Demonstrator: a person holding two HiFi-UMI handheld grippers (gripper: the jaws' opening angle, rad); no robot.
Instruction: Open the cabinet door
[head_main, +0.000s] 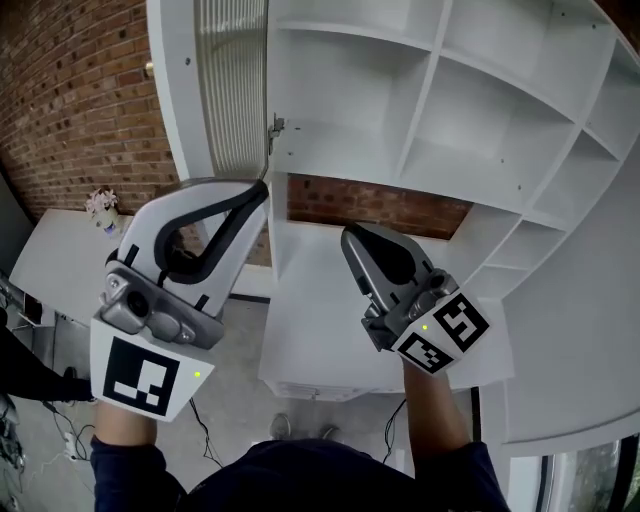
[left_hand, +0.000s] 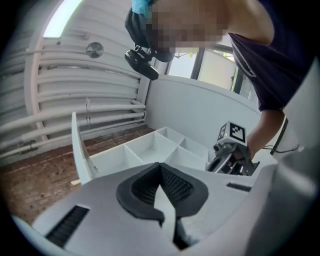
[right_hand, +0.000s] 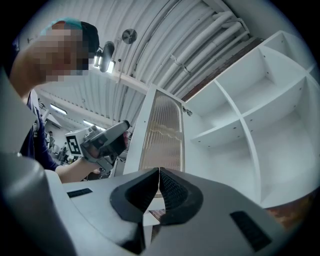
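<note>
The white cabinet (head_main: 430, 120) has bare shelves, and its door (head_main: 232, 85), a ribbed glass panel in a white frame, stands swung out to the left on its hinge (head_main: 277, 128). My left gripper (head_main: 262, 190) is just below the door's lower edge, shut with nothing between its pads. My right gripper (head_main: 348, 232) hangs in front of the lower shelves, also shut and empty. In the left gripper view the jaws (left_hand: 161, 165) meet before the shelf compartments (left_hand: 150, 147). In the right gripper view the closed jaws (right_hand: 159, 171) point at the door (right_hand: 162, 135).
A brick wall (head_main: 70, 100) stands at the left and shows through the cabinet's open back (head_main: 380, 205). A white table (head_main: 60, 260) with a small flower pot (head_main: 103, 208) is at the left. Cables (head_main: 200, 430) lie on the floor.
</note>
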